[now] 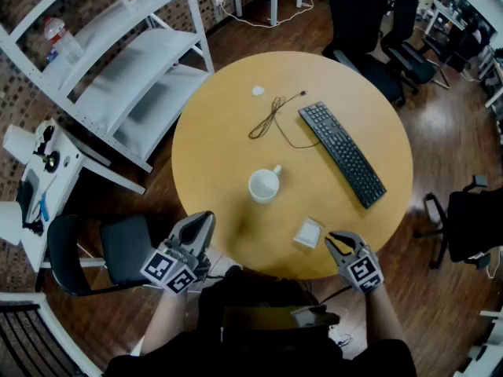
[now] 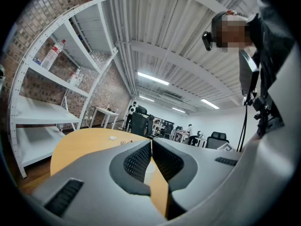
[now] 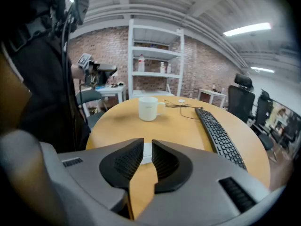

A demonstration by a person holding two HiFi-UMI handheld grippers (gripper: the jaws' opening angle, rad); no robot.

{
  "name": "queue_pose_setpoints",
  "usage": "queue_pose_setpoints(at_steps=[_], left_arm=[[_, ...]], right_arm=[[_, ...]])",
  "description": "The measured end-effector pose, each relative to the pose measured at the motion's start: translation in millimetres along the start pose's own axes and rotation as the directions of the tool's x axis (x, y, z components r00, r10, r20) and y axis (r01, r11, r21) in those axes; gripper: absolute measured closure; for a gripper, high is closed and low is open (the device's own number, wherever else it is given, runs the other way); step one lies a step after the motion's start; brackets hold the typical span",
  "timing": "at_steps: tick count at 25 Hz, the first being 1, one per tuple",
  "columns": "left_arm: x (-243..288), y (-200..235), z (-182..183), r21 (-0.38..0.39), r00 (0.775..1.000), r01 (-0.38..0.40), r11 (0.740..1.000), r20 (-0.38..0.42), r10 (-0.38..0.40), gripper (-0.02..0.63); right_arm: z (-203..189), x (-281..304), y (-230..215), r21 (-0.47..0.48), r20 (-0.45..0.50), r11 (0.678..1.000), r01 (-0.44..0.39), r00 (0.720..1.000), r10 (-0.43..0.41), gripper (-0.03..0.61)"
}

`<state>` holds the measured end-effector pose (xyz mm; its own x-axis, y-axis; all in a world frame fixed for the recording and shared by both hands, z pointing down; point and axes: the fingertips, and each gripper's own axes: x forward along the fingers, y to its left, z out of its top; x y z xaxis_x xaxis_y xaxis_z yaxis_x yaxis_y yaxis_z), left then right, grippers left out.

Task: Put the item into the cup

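A white cup [image 1: 265,184] stands upright near the middle of the round wooden table [image 1: 220,144], handle toward the far side. A small flat white square item [image 1: 308,232] lies near the table's front edge, to the right of the cup. My right gripper [image 1: 339,242] hovers just right of the item, at the rim. Its jaws stand a narrow slit apart, and the item [image 3: 146,152] shows through the slit, with the cup [image 3: 148,108] beyond. My left gripper [image 1: 203,222] is at the front left rim, shut on nothing [image 2: 151,141].
A black keyboard [image 1: 342,154] lies diagonally on the table's right half. A thin black cable [image 1: 271,116] and a small white scrap [image 1: 258,91] sit at the far side. White shelving [image 1: 118,77] stands left, a dark chair [image 1: 118,250] front left, office chairs [image 1: 369,22] behind.
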<state>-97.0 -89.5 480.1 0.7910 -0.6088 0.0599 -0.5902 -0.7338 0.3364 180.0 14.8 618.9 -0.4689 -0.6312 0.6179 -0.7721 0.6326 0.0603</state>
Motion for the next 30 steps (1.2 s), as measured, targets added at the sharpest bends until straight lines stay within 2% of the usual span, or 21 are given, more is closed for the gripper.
queue_pose_setpoints(at_steps=[3, 5, 8, 11, 14, 18, 21, 23, 24, 26, 30], left_arm=[[-6, 6, -1, -0.001, 1.000, -0.021, 1.000, -0.003, 0.021, 0.609], [-11, 6, -1, 0.003, 0.999, -0.038, 0.999, 0.003, 0.038, 0.609], [-25, 2, 2, 0.008, 0.996, -0.083, 0.997, 0.022, 0.082, 0.609], [-41, -5, 0, -0.003, 0.991, -0.126, 0.992, 0.036, 0.126, 0.609], [-58, -10, -1, -0.004, 0.982, -0.182, 0.983, 0.059, 0.182, 0.609], [-82, -13, -9, -0.024, 0.965, -0.248, 0.968, 0.076, 0.249, 0.609], [-94, -14, -15, -0.047, 0.958, -0.273, 0.961, 0.079, 0.276, 0.609], [-97, -14, -16, -0.058, 0.956, -0.278, 0.959, 0.082, 0.282, 0.609], [-97, -13, -15, -0.056, 0.956, -0.279, 0.959, 0.083, 0.283, 0.609], [-93, -13, -12, -0.041, 0.956, -0.277, 0.960, 0.086, 0.280, 0.609], [-81, -11, -6, -0.028, 0.966, -0.243, 0.970, 0.089, 0.244, 0.609]], right_arm=[[-12, 17, 21, -0.166, -0.062, 0.982, -0.086, 0.995, 0.077, 0.506], [-24, 23, 32, -0.288, -0.132, 0.946, -0.148, 0.985, 0.114, 0.506], [-31, 27, 39, -0.466, -0.217, 0.855, -0.228, 0.966, 0.140, 0.506], [-45, 36, 45, -0.589, -0.251, 0.763, -0.266, 0.958, 0.141, 0.506], [-73, 49, 44, -0.672, -0.289, 0.665, -0.324, 0.943, 0.168, 0.506], [-69, 58, 45, -0.745, -0.293, 0.583, -0.324, 0.944, 0.150, 0.506], [-72, 66, 40, -0.789, -0.305, 0.529, -0.311, 0.947, 0.101, 0.506], [-69, 69, 36, -0.796, -0.307, 0.526, -0.298, 0.949, 0.073, 0.522], [-67, 70, 35, -0.793, -0.305, 0.535, -0.291, 0.950, 0.065, 0.555], [-63, 72, 32, -0.781, -0.299, 0.559, -0.278, 0.953, 0.056, 0.578], [-45, 71, 23, -0.763, -0.254, 0.607, -0.221, 0.967, 0.032, 0.578]])
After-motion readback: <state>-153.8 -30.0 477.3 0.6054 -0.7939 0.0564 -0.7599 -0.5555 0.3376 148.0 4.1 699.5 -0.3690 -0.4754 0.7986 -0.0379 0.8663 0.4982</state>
